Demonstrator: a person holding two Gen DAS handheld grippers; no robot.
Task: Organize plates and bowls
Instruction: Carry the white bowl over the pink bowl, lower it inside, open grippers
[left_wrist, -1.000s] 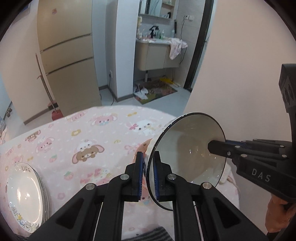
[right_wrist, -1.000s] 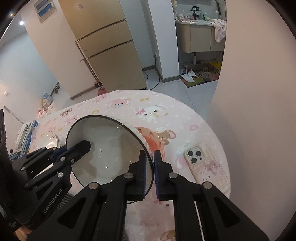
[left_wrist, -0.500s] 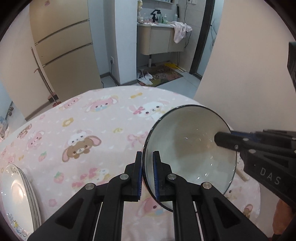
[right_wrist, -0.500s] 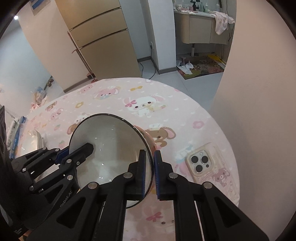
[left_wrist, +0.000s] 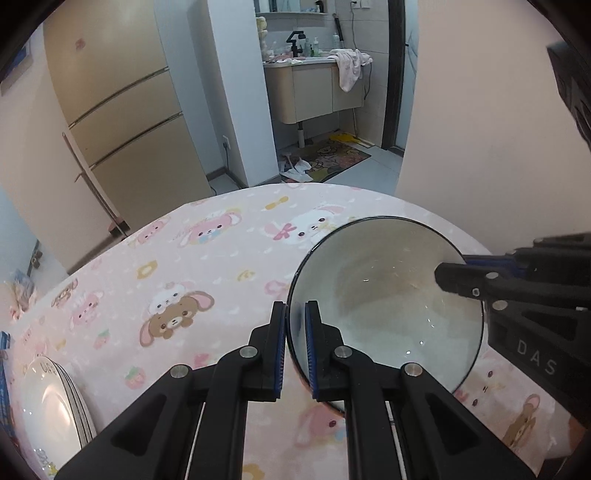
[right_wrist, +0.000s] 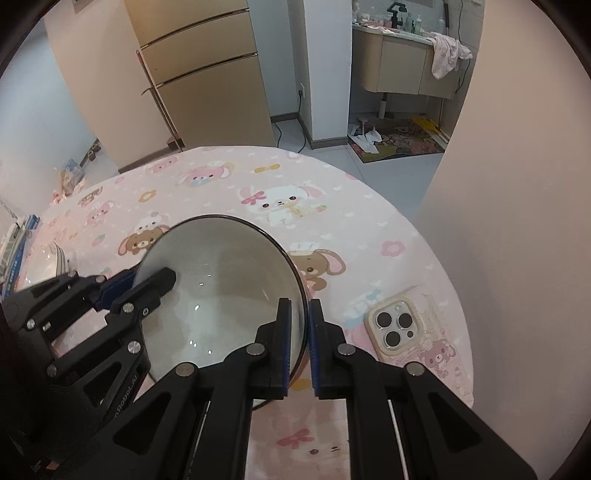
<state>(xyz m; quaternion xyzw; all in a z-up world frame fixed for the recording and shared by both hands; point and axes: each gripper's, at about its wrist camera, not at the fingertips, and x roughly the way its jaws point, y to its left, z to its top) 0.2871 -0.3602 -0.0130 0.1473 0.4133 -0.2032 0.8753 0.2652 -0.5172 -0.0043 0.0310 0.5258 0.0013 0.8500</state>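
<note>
A white bowl with a thin dark rim and an orange outside is held above the pink cartoon tablecloth. My left gripper is shut on its left rim. My right gripper is shut on its right rim; the bowl also shows in the right wrist view. The right gripper's fingers show on the far rim in the left wrist view. A stack of white plates stands at the table's left edge.
A phone in a pink case lies on the table right of the bowl. A beige wall stands close on the right. The round table edge curves beyond the bowl, with floor and a cabinet behind.
Both grippers have carried the bowl forward and lower over the table. The bowl now tilts less and sits nearer the cloth. The grip on both rims is unchanged.
</note>
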